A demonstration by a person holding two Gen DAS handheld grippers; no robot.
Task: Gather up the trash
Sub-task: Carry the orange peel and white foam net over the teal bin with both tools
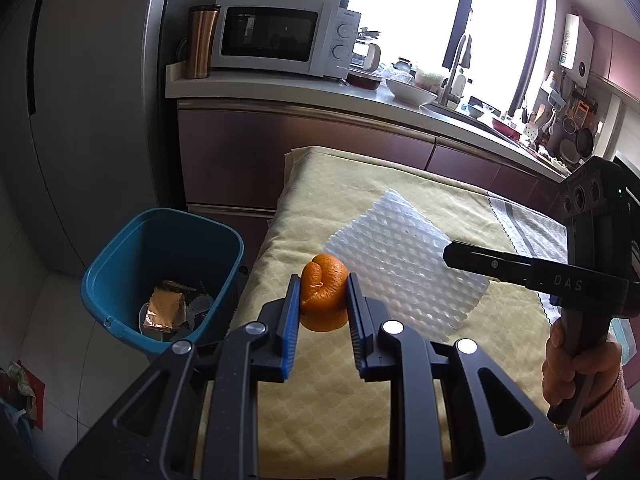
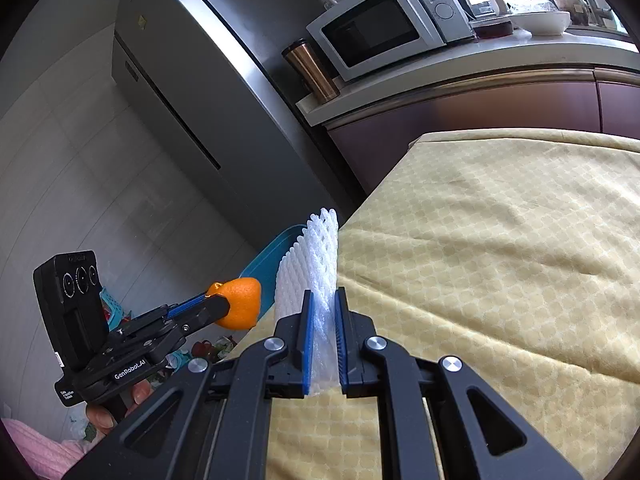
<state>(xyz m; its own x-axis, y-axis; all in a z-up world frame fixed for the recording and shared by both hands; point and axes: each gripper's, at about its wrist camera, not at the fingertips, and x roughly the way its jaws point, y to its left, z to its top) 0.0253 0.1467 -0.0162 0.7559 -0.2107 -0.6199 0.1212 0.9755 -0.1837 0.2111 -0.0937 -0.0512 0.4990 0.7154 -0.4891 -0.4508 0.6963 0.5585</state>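
Left gripper [image 1: 323, 292]: we've got it clamped on an orange peel [image 1: 323, 290], blue pads squeezing it from both sides, jaws only a little way apart. In the right wrist view the same gripper [image 2: 234, 300] shows up with the peel [image 2: 240, 302] sticking out past the tips, off the table's edge.

Right gripper [image 2: 323, 320]: jaws nearly closed, pinching a white foam fruit net [image 2: 316, 264]. The net stands up on edge between the pads and fans out above them. From the left wrist view we see this gripper [image 1: 450, 254] side-on with the net [image 1: 400, 256] spread out flat-looking over the cloth.

Hands: our right hand [image 1: 576, 364] wraps the handle, pink sleeve [image 1: 604, 420] at the wrist. Left hand [image 2: 108, 412] barely peeks out under its gripper.

Trash bin [image 1: 160, 276]: blue plastic, on the floor just beside the table's left end. Already has a crumpled foil wrapper [image 1: 164, 308] and some other bits in it, can't make out what.

Table [image 1: 332, 380]: covered in a yellow patterned cloth.

Background: white microwave [image 1: 280, 36] on the counter, copper travel mug [image 1: 200, 42] beside it, steel fridge [image 1: 92, 100] to the left, white bowl [image 1: 410, 92] near the sink tap [image 1: 456, 68].
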